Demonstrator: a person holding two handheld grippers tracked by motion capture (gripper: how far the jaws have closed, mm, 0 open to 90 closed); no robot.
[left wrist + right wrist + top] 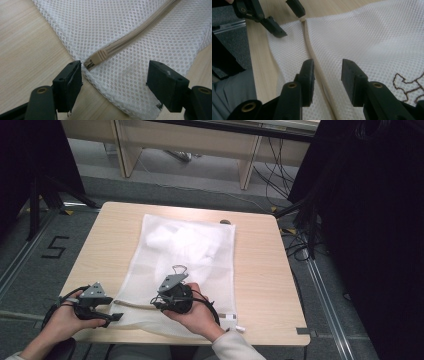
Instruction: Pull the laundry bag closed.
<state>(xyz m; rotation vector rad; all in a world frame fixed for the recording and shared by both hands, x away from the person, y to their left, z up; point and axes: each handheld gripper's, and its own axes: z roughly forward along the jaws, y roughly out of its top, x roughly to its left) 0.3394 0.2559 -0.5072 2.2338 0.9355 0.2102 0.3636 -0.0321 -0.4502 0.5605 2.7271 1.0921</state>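
Note:
A white mesh laundry bag [185,265] lies flat on the wooden table [260,270], with white cloth inside its far half. A beige zipper [130,35] runs along its near edge and ends at the bag's left corner. My left gripper [116,310] is open at that corner, with the zipper end [96,58] close to its left jaw and the mesh corner between the jaws. My right gripper [327,80] is open over the bag, its jaws straddling the zipper [310,50] without closing on it. In the high view the right gripper [159,305] sits near the bag's near edge.
The bag [367,37] carries a small brown embroidered mark [409,85]. Bare table lies left and right of the bag. A dark small object [225,222] rests at the table's far edge. Desks, cables and black curtains stand beyond the table.

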